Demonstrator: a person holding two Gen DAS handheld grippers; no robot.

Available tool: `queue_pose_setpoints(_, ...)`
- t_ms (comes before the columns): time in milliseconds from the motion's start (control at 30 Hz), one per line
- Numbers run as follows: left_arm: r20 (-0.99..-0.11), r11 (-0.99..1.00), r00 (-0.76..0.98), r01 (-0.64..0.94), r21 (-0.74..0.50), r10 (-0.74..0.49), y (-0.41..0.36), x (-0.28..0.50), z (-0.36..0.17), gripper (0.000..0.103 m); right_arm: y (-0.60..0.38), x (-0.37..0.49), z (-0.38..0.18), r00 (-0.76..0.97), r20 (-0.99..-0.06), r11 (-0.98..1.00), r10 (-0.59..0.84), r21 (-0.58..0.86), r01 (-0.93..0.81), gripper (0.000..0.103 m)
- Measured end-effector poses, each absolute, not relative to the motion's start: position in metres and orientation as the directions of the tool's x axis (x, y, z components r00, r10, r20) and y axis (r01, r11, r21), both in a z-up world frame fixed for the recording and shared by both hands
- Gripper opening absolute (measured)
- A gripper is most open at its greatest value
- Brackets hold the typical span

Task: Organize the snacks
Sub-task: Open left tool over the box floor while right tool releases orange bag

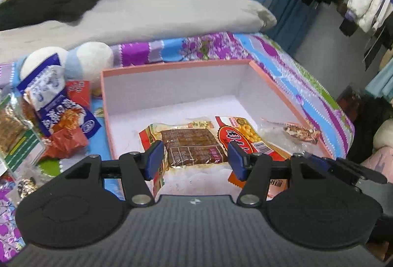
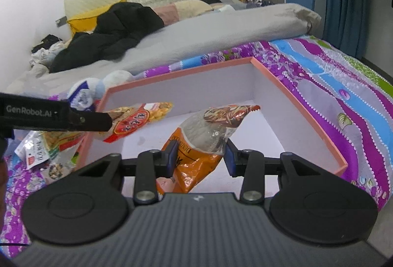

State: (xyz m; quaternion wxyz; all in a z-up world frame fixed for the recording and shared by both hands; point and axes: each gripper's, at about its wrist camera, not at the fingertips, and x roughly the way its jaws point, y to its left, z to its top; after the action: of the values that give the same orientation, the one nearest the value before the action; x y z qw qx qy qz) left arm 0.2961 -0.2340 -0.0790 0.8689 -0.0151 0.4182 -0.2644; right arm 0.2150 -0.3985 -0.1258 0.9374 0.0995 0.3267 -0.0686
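The pink-rimmed box (image 1: pixel 289 100) sits on the purple floral bedspread (image 2: pixel 343 85), near its right edge. The left gripper (image 1: pixel 195 156) is clamped on a flat pack of brown dried tofu (image 1: pixel 191 144), with a red-and-yellow snack pack (image 1: pixel 243 134) apparently pinched alongside it, both over the box's white floor. The right gripper (image 2: pixel 200 156) is closed on an orange-and-clear snack bag (image 2: pixel 203 139), held over the box. A heap of loose snack packets (image 1: pixel 56 119) lies beside the box's left wall
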Motion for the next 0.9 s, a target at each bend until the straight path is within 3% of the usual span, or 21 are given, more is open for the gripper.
queue_pose_setpoints(433,-0.776,0.875,0.474,0.442,-0.198,-0.415,-0.254,0.315,-0.107,0.065,-0.417,0.234,-0.159,0.727,-0.686,0.962,-0.035,0.175,0.211,0.044)
queue_pose_setpoints(467,-0.778,0.877,0.477,0.440,-0.190,-0.408,-0.253,0.315,-0.106,0.068,-0.417,0.234,-0.159,0.724,-0.689,0.961,-0.029,0.180,0.210,0.050)
queue_pose_setpoints(500,-0.779,0.879,0.477,0.438,-0.189,-0.406,-0.252,0.314,-0.105,0.071,-0.417,0.235,-0.159,0.723,-0.690,0.960,-0.027,0.183,0.211,0.064)
queue_pose_setpoints(567,-0.765,0.871,0.481,0.444,-0.210,-0.429,-0.249,0.310,-0.100,0.073,-0.416,0.231,-0.156,0.734,-0.678,0.959,-0.040,0.181,0.219,0.070)
queue_pose_setpoints(900,-0.718,0.879,0.550,0.439,-0.186,-0.427,-0.228,0.276,-0.062,0.073,-0.401,0.204,-0.126,0.786,-0.617,0.962,-0.034,0.192,0.193,0.070)
